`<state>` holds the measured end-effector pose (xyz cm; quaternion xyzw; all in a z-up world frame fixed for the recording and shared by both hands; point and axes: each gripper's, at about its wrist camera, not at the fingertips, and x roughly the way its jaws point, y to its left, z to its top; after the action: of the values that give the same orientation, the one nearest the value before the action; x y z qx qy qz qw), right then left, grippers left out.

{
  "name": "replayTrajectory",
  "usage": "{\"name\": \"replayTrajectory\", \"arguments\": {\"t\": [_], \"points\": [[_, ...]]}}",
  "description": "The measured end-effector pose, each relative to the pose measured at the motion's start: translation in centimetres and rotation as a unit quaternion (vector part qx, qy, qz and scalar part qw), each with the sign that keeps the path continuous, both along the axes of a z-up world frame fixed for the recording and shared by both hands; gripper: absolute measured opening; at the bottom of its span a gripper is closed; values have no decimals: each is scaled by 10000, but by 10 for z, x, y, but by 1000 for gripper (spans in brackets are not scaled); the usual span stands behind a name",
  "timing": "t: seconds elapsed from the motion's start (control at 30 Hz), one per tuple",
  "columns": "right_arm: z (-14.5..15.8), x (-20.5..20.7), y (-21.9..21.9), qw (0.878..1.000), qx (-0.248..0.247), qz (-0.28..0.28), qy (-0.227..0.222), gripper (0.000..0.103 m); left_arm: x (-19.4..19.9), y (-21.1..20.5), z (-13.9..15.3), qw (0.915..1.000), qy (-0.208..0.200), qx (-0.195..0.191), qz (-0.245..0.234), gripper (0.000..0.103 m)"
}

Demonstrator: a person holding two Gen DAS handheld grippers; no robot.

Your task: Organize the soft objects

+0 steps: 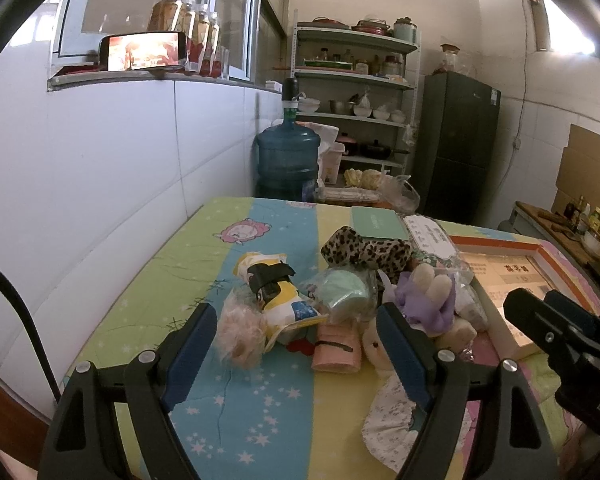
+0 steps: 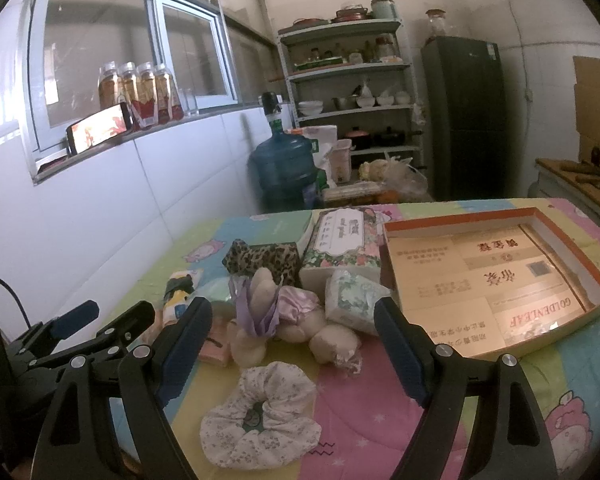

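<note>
While the soft things lie heaped mid-desk, nothing is yet in the open cardboard box at the right, so the sorting is judged barely begun. Heap contents: plush rabbit in purple frill at centre, white floral scrunchie just in front of it and apart from the rest, small tissue pack touching the rabbit's right side, leopard-print pouch behind, boxed tissues beside that. Seen from the left wrist: fluffy pompom, yellow printed packet, pink pouch, mint roll in plastic, all touching or overlapping.

Right gripper: fingers wide apart, holding nothing, rabbit and scrunchie in the gap's line. Left gripper: fingers likewise spread, empty, facing pompom and pink pouch.

Suggested handling: take the loose scrunchie or the tissue pack first with the right, being nearest the box and free of neighbours. Pinch low across the bulk, close gently, since plush compresses and slips. Lift straight up before swinging right, or the rabbit's frill may drag along. Quilted desk cover may snag fingertips
</note>
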<state>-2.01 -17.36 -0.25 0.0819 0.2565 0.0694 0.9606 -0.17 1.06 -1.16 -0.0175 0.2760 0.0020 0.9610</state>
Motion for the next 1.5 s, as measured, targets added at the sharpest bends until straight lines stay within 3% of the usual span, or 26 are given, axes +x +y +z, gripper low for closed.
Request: {"name": "replayTrajectory", "arguments": {"t": [0.37, 0.67, 1.3, 1.37, 1.5], "points": [[-9, 2, 5, 9997, 11, 102, 210, 84, -9, 7, -12, 9999, 88, -57, 72, 82], [-32, 19, 11, 9972, 30, 340, 661, 84, -21, 42, -26, 9996, 145, -234, -95, 82], [-42, 70, 31, 9954, -189, 627, 699, 84, 39, 70, -53, 9977, 550, -396, 8, 82], [-43, 72, 33, 9952, -183, 666, 691, 84, 45, 70, -56, 9977, 557, -395, -3, 77], [-47, 78, 34, 9934, -95, 831, 786, 79, 58, 73, -65, 9949, 852, -528, -79, 49]]}}
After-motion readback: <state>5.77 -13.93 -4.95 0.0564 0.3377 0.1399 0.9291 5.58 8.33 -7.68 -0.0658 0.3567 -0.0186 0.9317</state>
